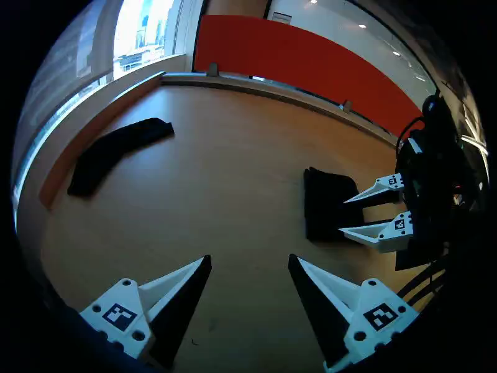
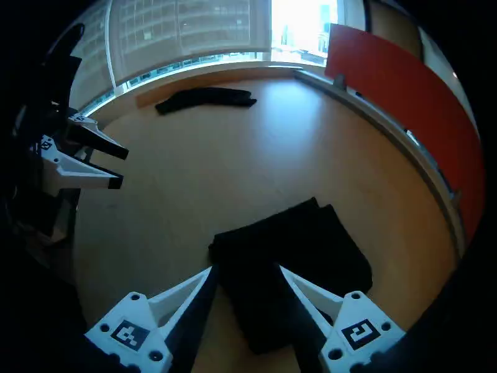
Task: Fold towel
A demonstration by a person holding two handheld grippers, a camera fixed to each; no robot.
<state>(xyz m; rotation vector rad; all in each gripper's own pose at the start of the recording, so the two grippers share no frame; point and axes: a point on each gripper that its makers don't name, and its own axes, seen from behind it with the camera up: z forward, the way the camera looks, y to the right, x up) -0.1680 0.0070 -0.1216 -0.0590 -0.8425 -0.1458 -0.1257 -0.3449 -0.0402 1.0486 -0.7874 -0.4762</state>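
Pointing at folded black towel (image 2: 304,248), lower centre: right hand-held gripper (image 2: 245,273), fingers wide, empty. Left hand-held gripper (image 1: 248,261) wide over wooden surface (image 1: 236,155). Second dark cloth (image 1: 118,152) upper left.

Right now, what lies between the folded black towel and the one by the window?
Nothing: bare wooden tabletop from folded towel to rumpled towel, in the right gripper view.

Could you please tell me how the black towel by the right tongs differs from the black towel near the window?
The near towel, by the open right tongs, is folded into a compact rectangle; the window-side towel lies as a long, loose strip. The near towel sits toward the middle; the window-side towel lies at the far edge. Both are black and rest on the wooden table.
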